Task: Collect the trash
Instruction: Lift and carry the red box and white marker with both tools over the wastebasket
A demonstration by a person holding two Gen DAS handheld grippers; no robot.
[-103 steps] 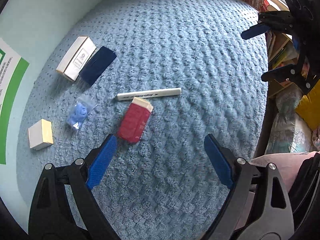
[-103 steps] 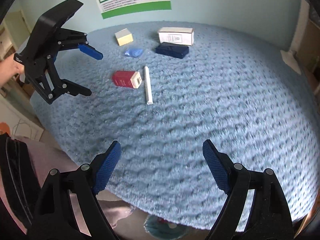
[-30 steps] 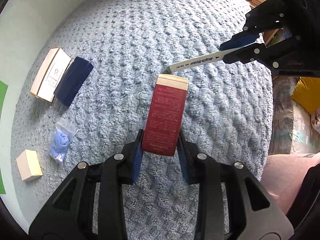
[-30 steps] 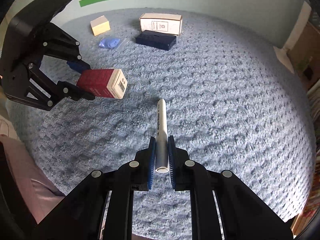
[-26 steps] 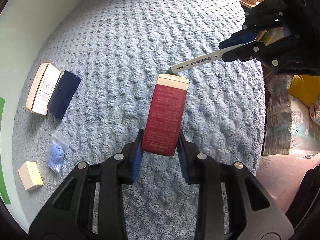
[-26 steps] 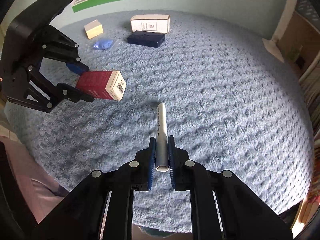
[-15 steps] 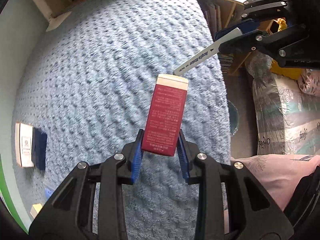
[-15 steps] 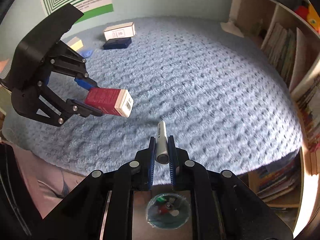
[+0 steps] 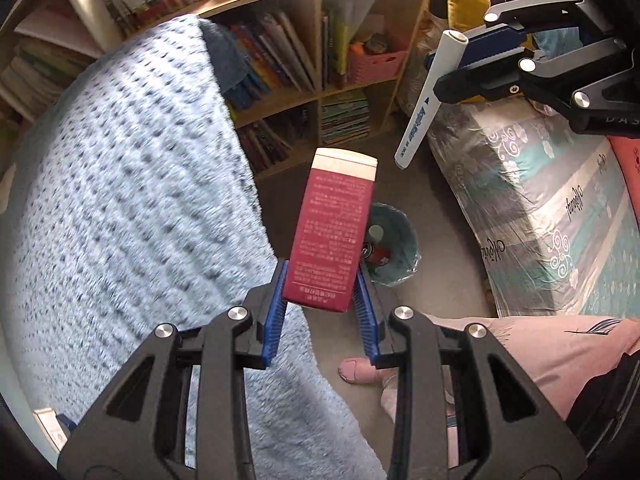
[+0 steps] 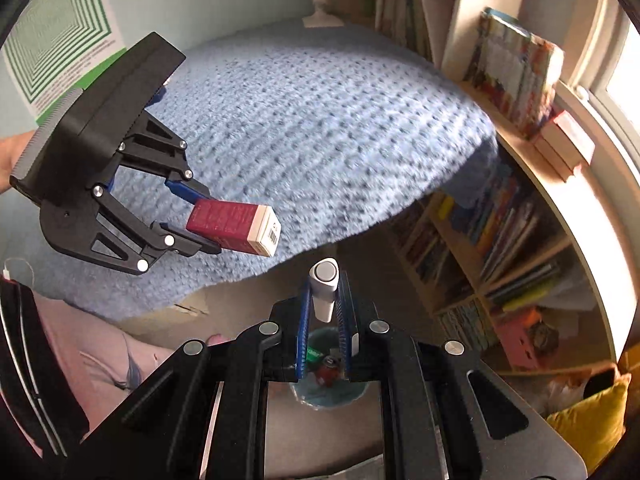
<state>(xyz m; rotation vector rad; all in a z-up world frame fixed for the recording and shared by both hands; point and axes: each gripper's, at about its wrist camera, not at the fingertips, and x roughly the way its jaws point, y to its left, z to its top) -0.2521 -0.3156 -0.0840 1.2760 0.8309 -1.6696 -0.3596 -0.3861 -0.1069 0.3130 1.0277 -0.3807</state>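
My left gripper (image 9: 320, 276) is shut on a red box with a white end (image 9: 334, 226) and holds it in the air beyond the edge of the blue blanket. It also shows in the right wrist view (image 10: 234, 228). My right gripper (image 10: 323, 300) is shut on a white marker (image 10: 325, 288), which hangs tip down in the left wrist view (image 9: 426, 104). A teal-lined trash bin (image 9: 396, 248) stands on the floor below both grippers, with a can inside it (image 10: 326, 372).
The blue blanket-covered surface (image 9: 120, 220) lies to the left. Bookshelves (image 10: 500, 220) full of books stand behind the bin. A patterned mattress (image 9: 560, 220) lies on the right. The person's pink-clad legs and foot (image 9: 360, 370) are close to the bin.
Both grippers have swung away from over the blanket to above the floor, and the trash bin has come into view beneath them. Each still holds its object.
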